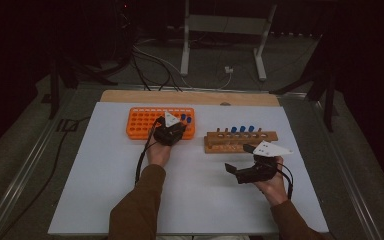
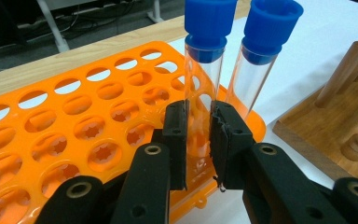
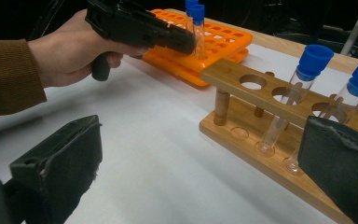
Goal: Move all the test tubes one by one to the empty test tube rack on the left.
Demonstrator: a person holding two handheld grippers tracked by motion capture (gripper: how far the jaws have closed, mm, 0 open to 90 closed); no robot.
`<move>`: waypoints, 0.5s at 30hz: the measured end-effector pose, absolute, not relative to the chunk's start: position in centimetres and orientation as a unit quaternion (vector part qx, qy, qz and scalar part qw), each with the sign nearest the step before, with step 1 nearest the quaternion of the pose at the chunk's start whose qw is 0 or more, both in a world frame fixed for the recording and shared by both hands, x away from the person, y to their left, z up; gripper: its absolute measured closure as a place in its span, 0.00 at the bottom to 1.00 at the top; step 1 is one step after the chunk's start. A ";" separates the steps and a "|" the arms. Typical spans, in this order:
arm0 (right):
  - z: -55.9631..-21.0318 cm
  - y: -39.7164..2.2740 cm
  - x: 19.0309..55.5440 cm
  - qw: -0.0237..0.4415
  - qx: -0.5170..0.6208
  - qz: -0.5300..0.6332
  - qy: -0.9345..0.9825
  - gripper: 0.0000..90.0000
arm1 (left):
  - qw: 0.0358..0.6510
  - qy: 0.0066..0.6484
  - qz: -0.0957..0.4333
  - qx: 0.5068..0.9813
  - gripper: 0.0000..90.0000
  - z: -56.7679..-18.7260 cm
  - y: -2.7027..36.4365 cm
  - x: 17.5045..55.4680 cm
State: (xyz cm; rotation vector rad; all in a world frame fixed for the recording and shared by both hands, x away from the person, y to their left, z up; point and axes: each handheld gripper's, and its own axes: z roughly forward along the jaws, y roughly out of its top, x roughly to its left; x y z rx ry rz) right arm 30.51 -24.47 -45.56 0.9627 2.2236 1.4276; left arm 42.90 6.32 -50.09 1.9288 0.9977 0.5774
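**Left jaws on a blue-capped tube at the orange rack; right jaws wide and idle**

The clear tube (image 2: 204, 88) with a blue cap stands upright between the left gripper (image 2: 198, 140) jaws, which are clamped on its glass wall below the cap. Its lower end sits in a hole at the near corner of the orange rack (image 2: 74, 135). The grip is low on the barrel and clear of the cap, probably so the tube stays vertical while it goes into or comes out of its hole; which of the two I cannot tell.

Just beyond the jaws' right side a second capped tube (image 2: 256, 74) stands in the neighbouring hole, apart from the pads. The other holes of the orange rack that show are empty.

Further off to the jaws' right lies the wooden rack (image 1: 240, 140). From above it carries three blue-capped tubes (image 1: 242, 129) in a row, with open holes on either side.

The right gripper (image 1: 240, 161) hovers above the white table (image 1: 130, 200) near the wooden rack's front edge, jaws well apart and holding nothing, likely waiting its turn. Between its jaws, in the right gripper view, the wooden rack's nearest tube (image 3: 293, 100) stands close to the right-hand jaw, untouched.
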 end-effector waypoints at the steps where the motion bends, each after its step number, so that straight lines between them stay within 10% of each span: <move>1: -45.6 -24.5 30.5 0.164 0.338 0.501 0.780 0.00 | 0.433 0.400 0.232 0.774 0.86 -50.1 6.3 42.9; 15: -45.6 -24.5 30.6 0.165 0.341 0.500 0.779 0.00 | 0.426 0.418 0.216 0.773 0.72 -49.6 7.1 42.6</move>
